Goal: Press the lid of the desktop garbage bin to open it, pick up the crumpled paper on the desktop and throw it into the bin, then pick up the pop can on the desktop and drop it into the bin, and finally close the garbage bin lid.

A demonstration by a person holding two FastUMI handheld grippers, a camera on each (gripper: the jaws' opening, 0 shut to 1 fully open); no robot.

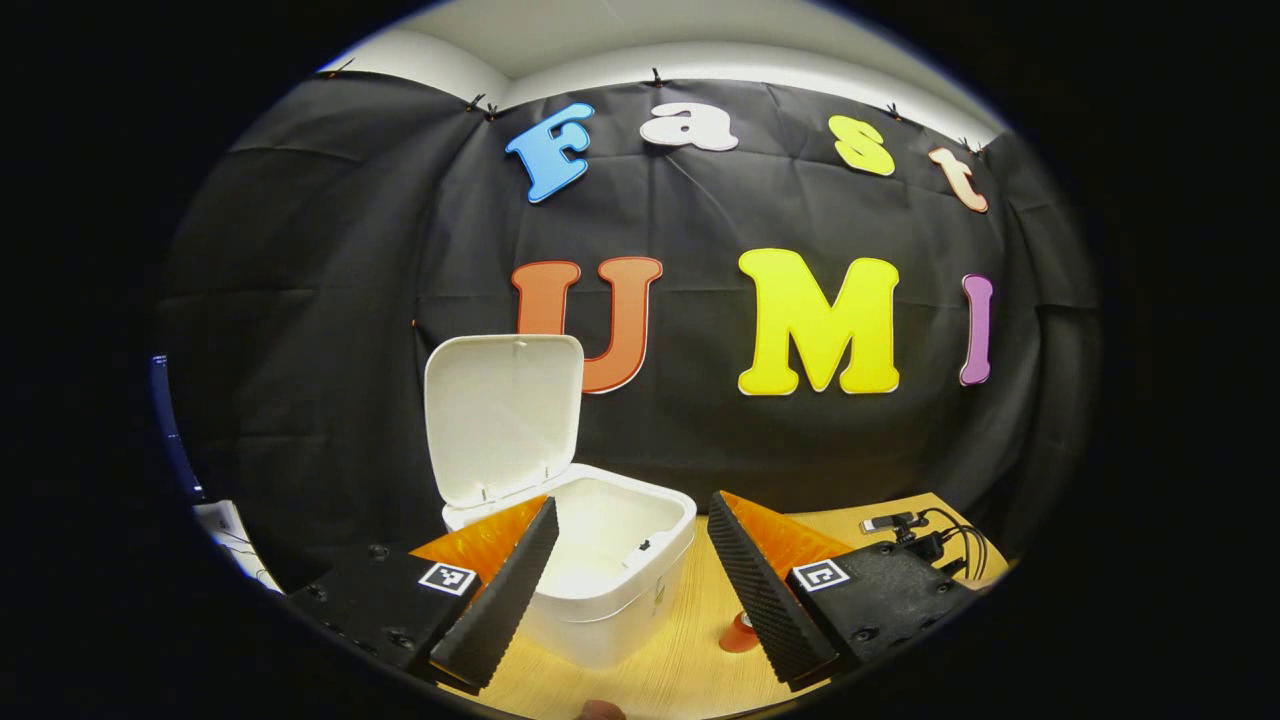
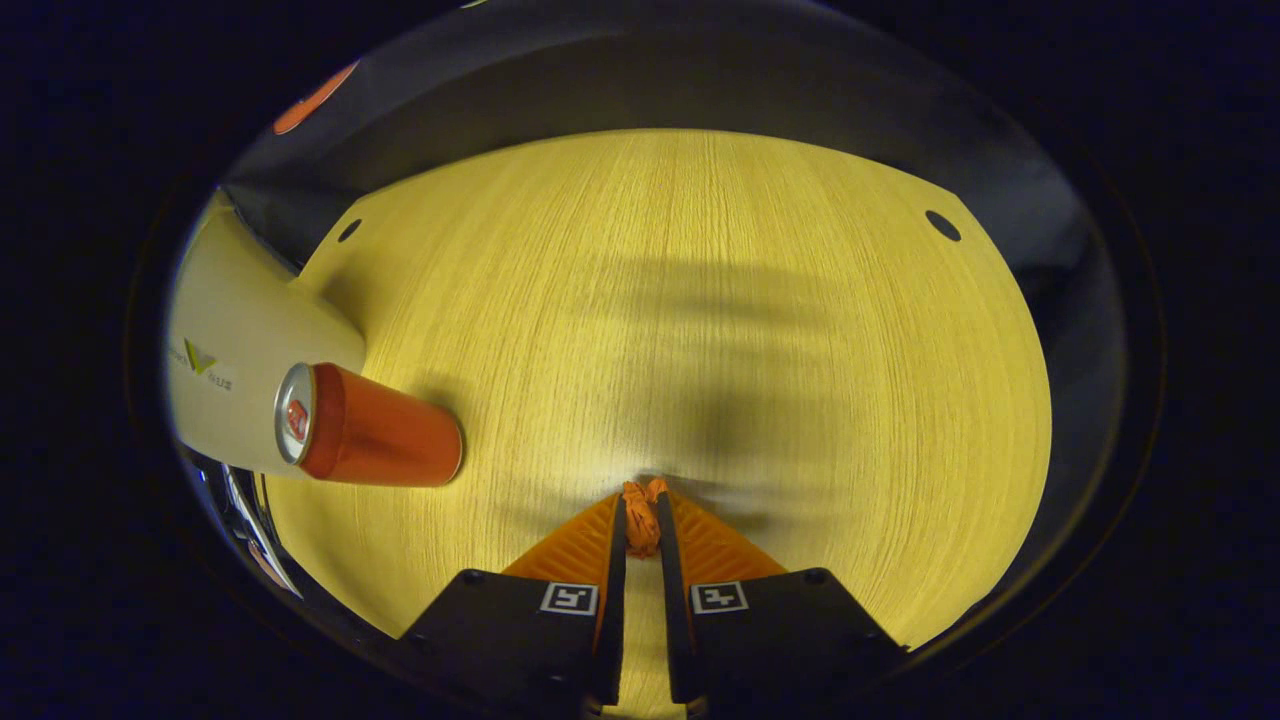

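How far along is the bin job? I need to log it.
Done: the lid stands open above the bin. In hand: the right hand-held gripper is shut on the crumpled paper over the table. Left: dropping the paper in, binning the can, closing the lid.

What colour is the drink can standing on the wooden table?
The cylindrical metal pop can is orange-red with a silver top, best seen in the right gripper view.

Bin (image 1: pixel 610 590) mouth unobstructed, lid (image 1: pixel 503 418) raised behind.
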